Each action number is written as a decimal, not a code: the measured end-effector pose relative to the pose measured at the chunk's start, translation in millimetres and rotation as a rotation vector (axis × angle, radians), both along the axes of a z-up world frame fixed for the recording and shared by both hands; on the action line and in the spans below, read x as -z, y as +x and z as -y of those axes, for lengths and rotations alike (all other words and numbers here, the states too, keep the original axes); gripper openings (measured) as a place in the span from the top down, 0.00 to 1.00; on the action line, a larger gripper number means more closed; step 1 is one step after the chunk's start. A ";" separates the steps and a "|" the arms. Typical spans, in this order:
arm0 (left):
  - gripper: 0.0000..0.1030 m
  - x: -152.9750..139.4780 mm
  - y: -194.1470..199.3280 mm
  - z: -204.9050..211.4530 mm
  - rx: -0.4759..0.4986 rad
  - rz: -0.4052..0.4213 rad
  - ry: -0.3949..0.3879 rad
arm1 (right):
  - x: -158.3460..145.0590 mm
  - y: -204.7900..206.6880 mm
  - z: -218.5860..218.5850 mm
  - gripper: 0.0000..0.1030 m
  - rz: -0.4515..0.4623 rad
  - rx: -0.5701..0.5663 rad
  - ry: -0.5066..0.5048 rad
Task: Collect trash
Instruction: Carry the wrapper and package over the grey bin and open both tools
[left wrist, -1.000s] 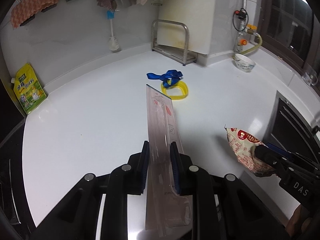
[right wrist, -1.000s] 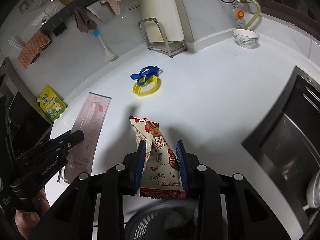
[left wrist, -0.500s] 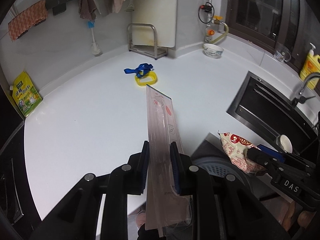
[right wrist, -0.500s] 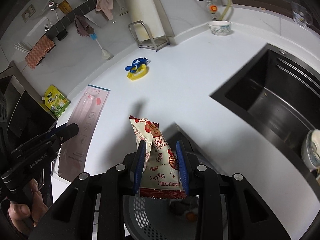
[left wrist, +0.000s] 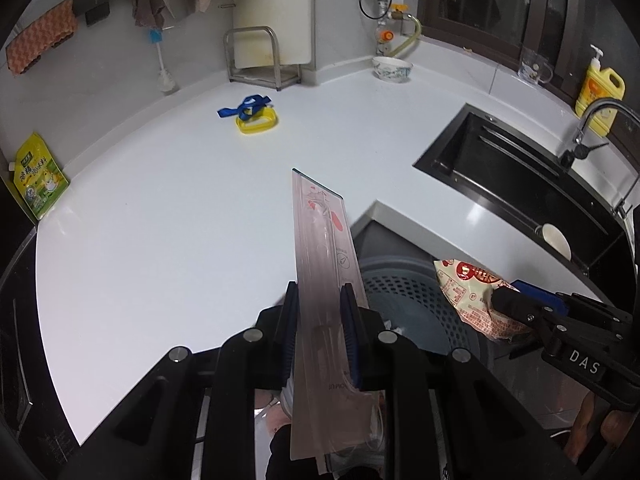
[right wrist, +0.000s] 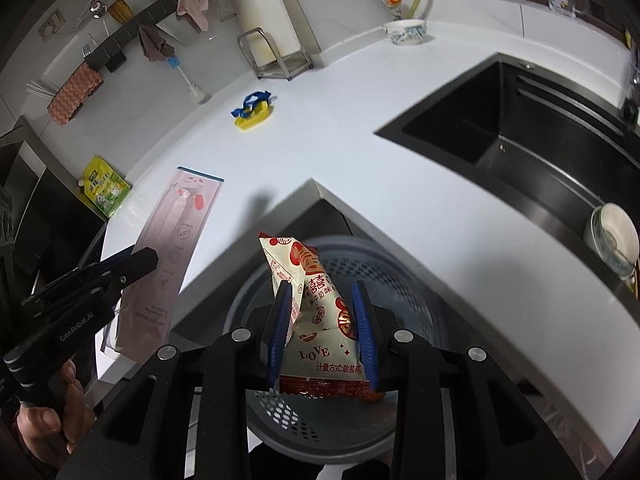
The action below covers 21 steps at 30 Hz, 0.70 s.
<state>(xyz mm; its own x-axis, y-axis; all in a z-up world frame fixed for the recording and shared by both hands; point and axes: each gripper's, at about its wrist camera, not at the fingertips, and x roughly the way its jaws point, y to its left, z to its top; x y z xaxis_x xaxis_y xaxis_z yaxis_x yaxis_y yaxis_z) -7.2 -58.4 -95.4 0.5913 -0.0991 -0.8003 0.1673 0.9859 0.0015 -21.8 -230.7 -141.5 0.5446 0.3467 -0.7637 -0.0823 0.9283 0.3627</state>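
Your right tongs (right wrist: 322, 316) clamped on red-and-cream snack wrapper (right wrist: 320, 300) above grey perforated bin (right wrist: 320, 420), left tongs (left wrist: 318, 320) clamped on long clear plastic package (left wrist: 324, 280) beside that bin.

Kitchen counter corner, off-task items
Patterned bowl (left wrist: 392, 69) at one o'clock; yellow detergent bottle (left wrist: 599, 91) at two; green pouch (left wrist: 38, 176) at nine.

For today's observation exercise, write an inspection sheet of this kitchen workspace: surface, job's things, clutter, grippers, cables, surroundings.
Surface: white countertop, bare in the middle.
Job's things: long clear package; snack wrapper; grey perforated bin below.
Clutter: yellow ring with blue ribbon; green pouch; bowl.
Grippers: left gripper shut on package; right gripper shut on wrapper, over bin.
Cables: nothing seen.
Surroundings: black sink, hanging cloths.
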 end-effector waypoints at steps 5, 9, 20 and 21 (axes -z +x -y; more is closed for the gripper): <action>0.79 20.0 -5.3 4.5 0.018 -0.043 0.002 | 15.0 -9.9 -0.5 0.71 -0.029 -0.001 -0.006; 0.79 34.7 -7.4 3.8 0.028 -0.077 0.001 | 32.2 -16.1 -2.3 0.71 -0.070 0.001 -0.008; 0.79 75.1 -9.6 6.8 0.079 -0.162 0.009 | 74.9 -14.7 -3.3 0.71 -0.149 0.029 -0.017; 0.79 79.1 -9.7 6.6 0.082 -0.170 0.010 | 77.8 -14.4 -3.4 0.71 -0.154 0.029 -0.015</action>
